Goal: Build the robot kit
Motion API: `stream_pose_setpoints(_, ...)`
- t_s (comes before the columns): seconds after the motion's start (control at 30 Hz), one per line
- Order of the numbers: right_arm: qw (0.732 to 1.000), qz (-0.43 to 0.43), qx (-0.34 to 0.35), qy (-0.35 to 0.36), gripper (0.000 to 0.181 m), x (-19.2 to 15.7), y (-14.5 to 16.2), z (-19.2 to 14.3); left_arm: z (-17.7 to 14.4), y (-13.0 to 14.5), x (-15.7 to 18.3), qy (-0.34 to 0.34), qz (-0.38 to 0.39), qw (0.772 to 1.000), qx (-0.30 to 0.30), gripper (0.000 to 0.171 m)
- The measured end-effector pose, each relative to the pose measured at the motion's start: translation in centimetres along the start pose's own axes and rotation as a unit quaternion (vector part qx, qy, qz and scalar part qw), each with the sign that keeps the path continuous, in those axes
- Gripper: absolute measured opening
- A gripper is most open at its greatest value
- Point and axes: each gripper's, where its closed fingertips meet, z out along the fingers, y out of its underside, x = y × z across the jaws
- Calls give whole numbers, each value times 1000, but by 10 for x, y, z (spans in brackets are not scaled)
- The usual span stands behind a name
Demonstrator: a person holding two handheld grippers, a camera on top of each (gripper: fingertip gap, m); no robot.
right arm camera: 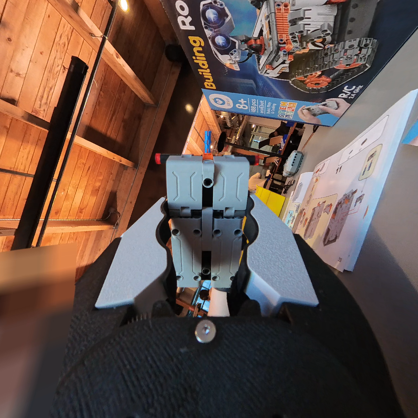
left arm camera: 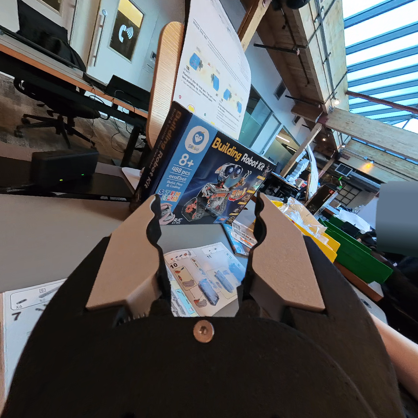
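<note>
In the left wrist view, the left gripper filled the lower half of the frame with its jaws spread wide and nothing between them. Through the gap, an open instruction booklet lay flat on the grey table, showing pictured building steps. Just above the fingertips, at frame centre, a blue robot kit box stood upright on the table, its printed front facing the camera. Behind it, toward the upper centre, rose a white printed sheet leaning against a light wooden board. To the right of the gripper sat a yellow bin with clear plastic bags in it, and further right green bins. A black device with small green lights rested at the left edge.

In the right wrist view, the frame was rolled sideways. The right gripper had its jaws closed partway onto a grey brick assembly, which stood up between the fingers at frame centre, with a red-tipped black axle across its top and a blue pin projecting above. The same robot kit box occupied the upper right, and the instruction booklet lay along the right edge.
</note>
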Motion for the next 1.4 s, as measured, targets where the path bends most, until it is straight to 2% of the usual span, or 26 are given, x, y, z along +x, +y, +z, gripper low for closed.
stream_pose_setpoints(0.17, 1000, -16, -14, 4, 63, -1, 4, 2, 8, 17, -3, -3, -7, 999, -36, 80)
stream_pose_setpoints(0.3, 1000, -5, -19, -8, 63, -4, 8, 3, 0, 7, -5, -3, -3, 1000, -30, 72)
stream_pose_setpoints(0.43, 1000, 0, -28, -4, 63, 3, 12, 5, -5, 4, -6, 20, -85, 996, -34, 65)
stream_pose_setpoints(0.53, 999, 11, -39, -16, 63, 5, 14, 7, -2, 7, -2, 44, -113, 992, -37, 65)
stream_pose_setpoints(1.03, 998, -6, -46, -40, 63, -4, 14, 11, 10, 27, 2, 38, -94, 993, -62, 64)
stream_pose_setpoints(1.17, 998, -6, -47, -40, 63, -4, 15, 11, 17, 43, 0, 24, -59, 993, -96, 64)
stream_pose_setpoints(1.33, 998, -9, -49, -38, 63, -4, 15, 11, 18, 45, 1, 14, -35, 994, -100, 61)
stream_pose_setpoints(1.4, 998, -10, -52, -32, 63, -2, 16, 11, 19, 53, -1, 3, -14, 993, -120, 61)
